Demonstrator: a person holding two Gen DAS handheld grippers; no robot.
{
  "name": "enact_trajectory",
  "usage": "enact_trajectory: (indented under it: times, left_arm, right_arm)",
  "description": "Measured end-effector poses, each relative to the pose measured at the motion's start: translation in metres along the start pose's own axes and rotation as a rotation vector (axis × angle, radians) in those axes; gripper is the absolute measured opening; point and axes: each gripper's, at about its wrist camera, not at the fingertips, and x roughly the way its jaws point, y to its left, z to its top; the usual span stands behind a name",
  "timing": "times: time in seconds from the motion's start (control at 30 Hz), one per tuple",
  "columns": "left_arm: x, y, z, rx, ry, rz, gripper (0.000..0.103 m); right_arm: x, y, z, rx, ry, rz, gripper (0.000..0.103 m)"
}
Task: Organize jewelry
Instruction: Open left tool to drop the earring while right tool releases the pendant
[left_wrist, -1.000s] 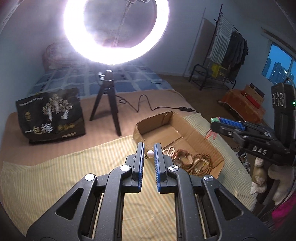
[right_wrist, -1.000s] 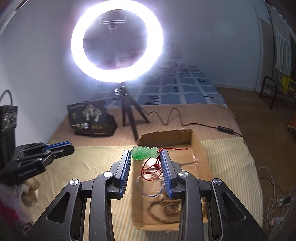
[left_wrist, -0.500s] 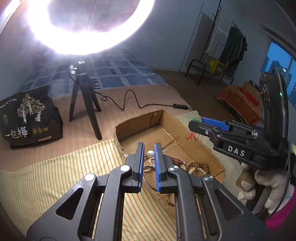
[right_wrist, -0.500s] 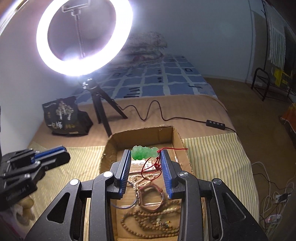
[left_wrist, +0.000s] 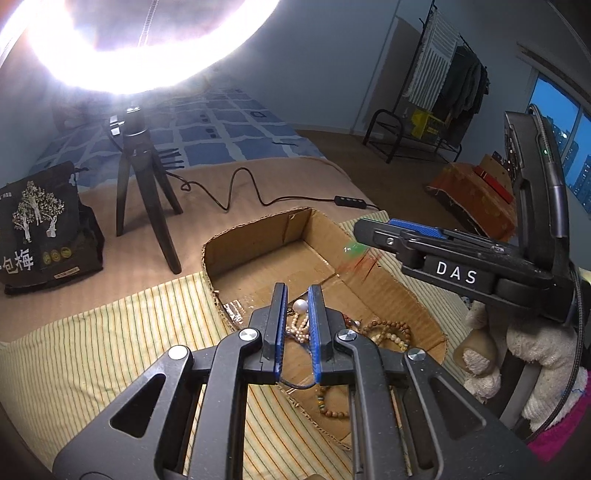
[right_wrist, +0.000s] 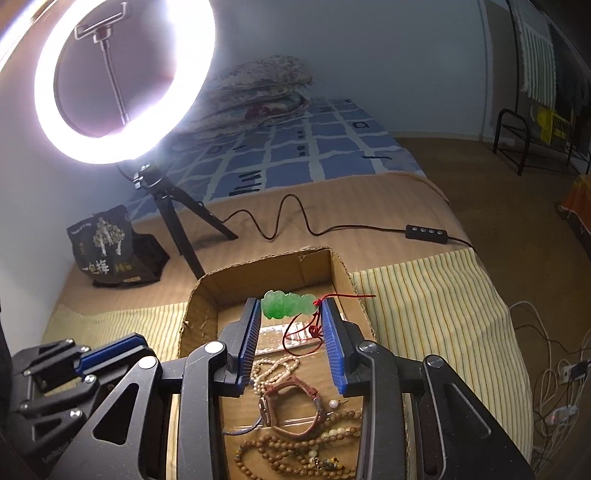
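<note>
Two tools hung over the box (right_wrist: 343, 273) on the bed. Left tool (left_wrist: 297, 295) pinched a pearl (left_wrist: 300, 305); right tool's (right_wrist: 291, 308) jaws had just been widening, jade pendant (right_wrist: 286, 304) between them.

Left gripper (left_wrist: 297, 291): pitched forward and down, fingers drawn almost together, nipping a pearl (left_wrist: 300, 305) at the very tips. In the right wrist view it shows at the lower left, side on, blue pads nearly shut.

Right gripper (right_wrist: 291, 306): also pitched forward and down, level with and beside the left one. Its jaws have just been opening and stand apart. A green pendant (right_wrist: 286, 304) lies across the gap at the fingertips; the pads are not seen pressing on it.
</note>
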Motion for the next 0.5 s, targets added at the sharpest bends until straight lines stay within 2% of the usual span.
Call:
enact_trajectory:
  times: [0.03, 0.07, 0.13, 0.23, 0.3, 0.37, 0.5]
  left_arm:
    - [0.0008, -0.0001, -0.0001, 0.005, 0.001, 0.001, 0.011]
    - [0.0007, -0.0012, -0.0006, 0.009, 0.002, 0.0, 0.02]
    - [0.0007, -0.0019, -0.0015, 0.011, 0.002, 0.002, 0.036]
    - [-0.0004, -0.0022, -0.002, 0.01, 0.002, 0.006, 0.038]
    - [-0.0006, -0.0022, -0.0027, 0.012, 0.003, 0.011, 0.044]
    - [-0.0012, -0.0027, -0.0034, 0.013, 0.0, 0.008, 0.058]
    - [-0.0029, -0.0047, -0.004, 0.02, -0.002, 0.018, 0.062]
  right_arm:
    - [-0.0008, -0.0008, -0.0002, 0.004, -0.004, -0.001, 0.048]
    - [-0.001, -0.0015, 0.0002, 0.005, -0.007, -0.003, 0.056]
    - [-0.0024, -0.0014, 0.0001, -0.001, -0.013, -0.015, 0.059]
    - [-0.0028, -0.002, -0.0001, -0.001, -0.012, -0.028, 0.06]
    - [-0.0031, -0.0027, 0.0, 0.0, -0.012, -0.043, 0.066]
    - [-0.004, -0.003, 0.0, -0.001, -0.017, -0.052, 0.07]
    - [-0.0051, -0.0027, 0.0002, -0.005, -0.011, -0.071, 0.071]
